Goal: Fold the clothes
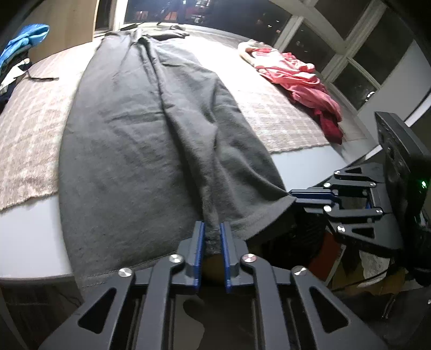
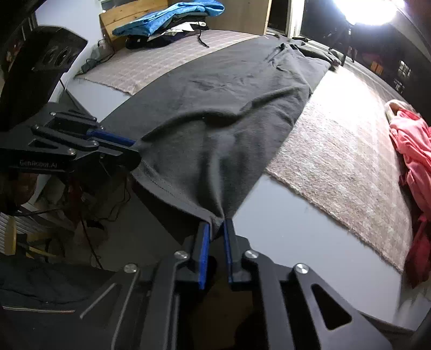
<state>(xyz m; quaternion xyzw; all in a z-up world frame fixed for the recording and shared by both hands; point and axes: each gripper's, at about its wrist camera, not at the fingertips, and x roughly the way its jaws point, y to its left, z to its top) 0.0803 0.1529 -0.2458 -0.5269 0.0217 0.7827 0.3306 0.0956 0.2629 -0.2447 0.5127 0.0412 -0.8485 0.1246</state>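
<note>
Nearest the cameras, the left gripper [image 1: 212, 231] is pinching the near hem of the dark grey garment [image 1: 150, 129] with its jaws nearly closed on a bunched ridge of cloth, and the right gripper [image 2: 216, 228] is doing the same at the hem's other corner, jaws drawn in tight on the fabric. Between the two grips the hem is hanging slightly off the near edge of the bench [image 1: 29, 234], sagging a little rather than running taut. Beyond the hem, the garment is lying lengthwise across the bench and over the checked mat [image 2: 336, 150], with a long crease running up its middle and a raised wrinkle on its right half. To fold it well, both corners would need carrying at even height and matched pace, with the hem kept stretched so the wrinkle flattens, landing edge on edge at the garment's far end. Farther off, a pink garment [image 1: 299, 80] is lying crumpled to the right of the grey one, and a blue pile [image 2: 172, 18] is sitting well beyond its left side.
</note>
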